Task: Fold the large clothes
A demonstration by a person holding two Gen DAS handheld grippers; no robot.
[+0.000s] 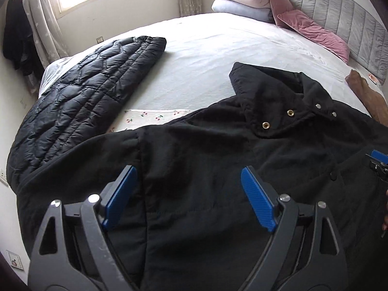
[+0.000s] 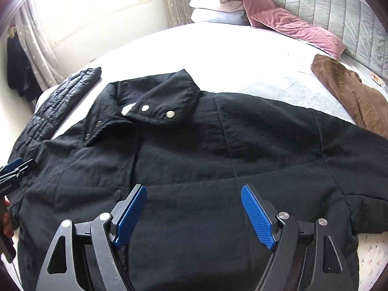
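Note:
A large black jacket (image 1: 218, 157) with snap buttons on its collar lies spread flat, front up, on the bed; it also fills the right wrist view (image 2: 194, 157). My left gripper (image 1: 189, 174) is open and empty, hovering over the jacket's left half. My right gripper (image 2: 194, 194) is open and empty over the jacket's middle, near the front placket. The right gripper's tip shows at the edge of the left wrist view (image 1: 378, 162), and the left gripper's tip at the edge of the right wrist view (image 2: 14, 169).
A black quilted puffer jacket (image 1: 80, 101) lies folded at the bed's left side. A brown garment (image 2: 351, 97) lies at the right by the grey headboard (image 2: 339, 7). Pink pillows (image 2: 291, 26) and folded blankets (image 2: 215, 7) sit at the head. The white sheet (image 1: 230, 43) stretches beyond the jacket.

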